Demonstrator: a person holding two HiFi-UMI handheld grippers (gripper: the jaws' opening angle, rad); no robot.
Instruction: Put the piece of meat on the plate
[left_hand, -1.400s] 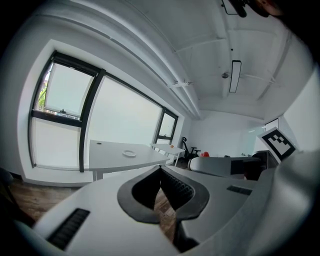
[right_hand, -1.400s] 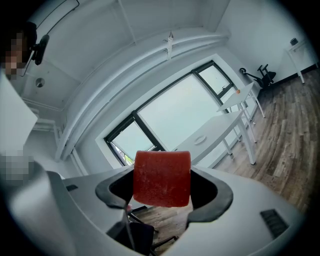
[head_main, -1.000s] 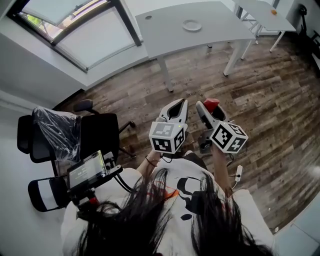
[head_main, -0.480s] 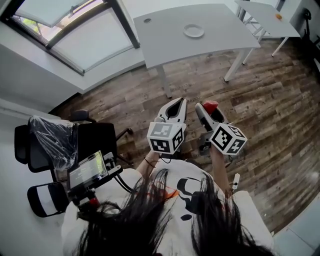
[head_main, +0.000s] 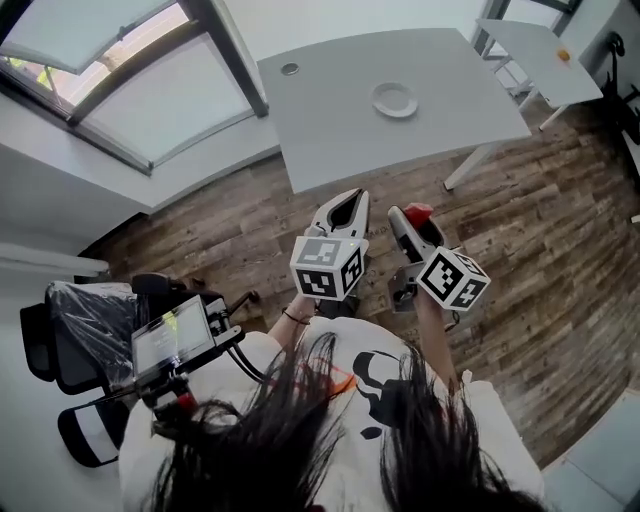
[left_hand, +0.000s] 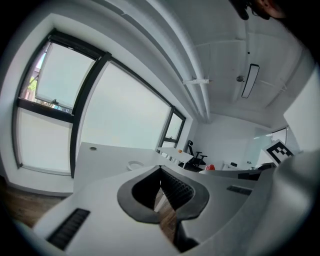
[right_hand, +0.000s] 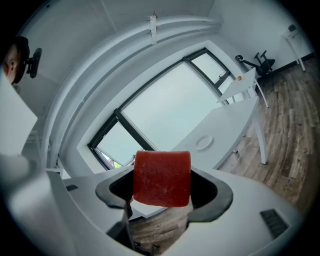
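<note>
A red block of meat (right_hand: 161, 178) sits clamped between the jaws of my right gripper (head_main: 412, 217); in the head view the meat (head_main: 419, 212) shows as a red tip. A white plate (head_main: 395, 99) lies on the grey table (head_main: 330, 110) ahead, well beyond both grippers. The same plate (right_hand: 203, 142) appears small and distant in the right gripper view, and the plate (left_hand: 135, 164) shows just past the left jaws. My left gripper (head_main: 347, 205) is held beside the right one, shut with nothing in it.
A second white table (head_main: 535, 55) with a small orange object (head_main: 565, 56) stands at the far right. A black office chair (head_main: 90, 330) covered in plastic is at the left. Wooden floor (head_main: 540, 250) lies between me and the tables. A large window (head_main: 110, 70) fills the upper left.
The table and plate have drawn nearer and lower in the head view as I moved forward. Both grippers keep their pose, the meat still held.
</note>
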